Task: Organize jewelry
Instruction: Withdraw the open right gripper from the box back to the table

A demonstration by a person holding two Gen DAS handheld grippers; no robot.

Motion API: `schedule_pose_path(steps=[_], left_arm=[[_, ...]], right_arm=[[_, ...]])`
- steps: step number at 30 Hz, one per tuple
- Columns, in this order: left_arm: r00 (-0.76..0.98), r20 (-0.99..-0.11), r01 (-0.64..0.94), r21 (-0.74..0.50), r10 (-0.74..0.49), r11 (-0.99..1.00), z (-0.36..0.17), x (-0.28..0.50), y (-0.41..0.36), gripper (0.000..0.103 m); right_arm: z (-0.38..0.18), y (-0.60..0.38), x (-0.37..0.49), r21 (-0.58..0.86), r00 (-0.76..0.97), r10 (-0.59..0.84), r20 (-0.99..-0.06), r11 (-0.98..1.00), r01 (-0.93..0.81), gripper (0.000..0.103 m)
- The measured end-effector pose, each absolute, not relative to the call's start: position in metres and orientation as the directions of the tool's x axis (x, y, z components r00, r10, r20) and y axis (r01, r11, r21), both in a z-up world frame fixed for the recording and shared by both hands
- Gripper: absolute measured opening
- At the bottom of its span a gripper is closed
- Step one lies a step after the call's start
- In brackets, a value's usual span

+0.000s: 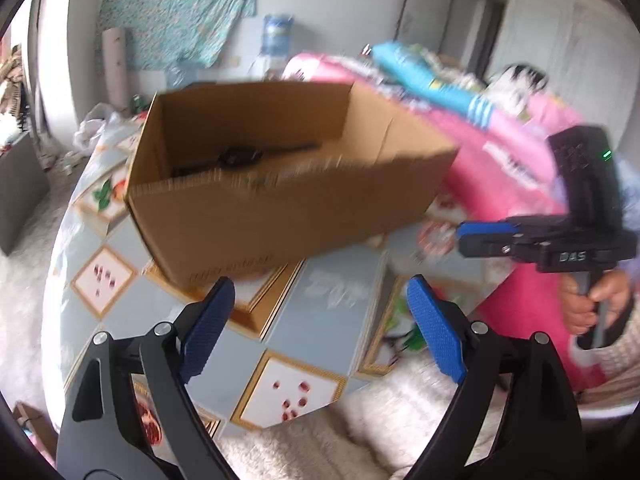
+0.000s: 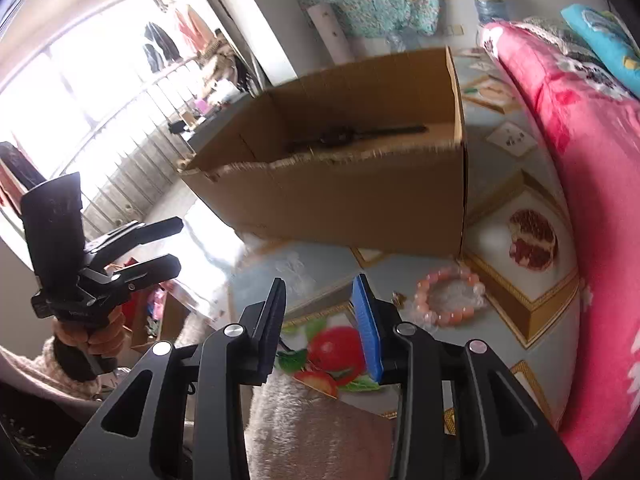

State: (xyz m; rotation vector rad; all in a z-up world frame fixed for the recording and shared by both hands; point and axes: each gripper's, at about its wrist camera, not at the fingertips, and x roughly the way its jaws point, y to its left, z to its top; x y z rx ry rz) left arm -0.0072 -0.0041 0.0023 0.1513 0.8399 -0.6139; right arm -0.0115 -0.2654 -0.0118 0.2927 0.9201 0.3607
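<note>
A dark watch (image 2: 352,136) already lies inside the cardboard box (image 2: 360,200), while the pink bead bracelet (image 2: 450,298) waits on the table near its right corner, left gripper (image 1: 320,320) spread wide and empty, right gripper (image 2: 320,320) partly open, holding nothing.

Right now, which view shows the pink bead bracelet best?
The right wrist view: the pink bead bracelet lies whole on the table near the cardboard box. In the left wrist view I cannot find it.
</note>
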Motion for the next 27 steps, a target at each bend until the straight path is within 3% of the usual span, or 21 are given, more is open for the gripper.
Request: schedule_pose_path(steps=[4,12,14,27], left_arm=[[0.522,-0.792,0.530,0.012,-0.315,0.848,-0.034,-0.003,-0.015,0.084],[0.496,-0.816,0.507,-0.004,-0.296,0.862,-0.057,0.006,-0.006,0.084],[0.494,-0.818,0.504,-0.005,-0.293,0.864,-0.059,0.004,-0.004,0.084],[0.514,-0.815,0.475,0.011,-0.268,0.880,-0.061,0.003,0.011,0.086]], right_arm=[[-0.036,-0.264,0.004,0.321,0.531,0.322,-0.784,0.942,-0.096,0.020],[-0.053,-0.254,0.027,0.195,0.509,0.204,-0.837,0.978,-0.070,0.015],[-0.055,-0.250,0.028,0.178,0.505,0.194,-0.841,0.981,-0.079,0.010],[-0.066,-0.192,0.042,0.398,0.432,0.445,-0.784,0.895,-0.200,0.006]])
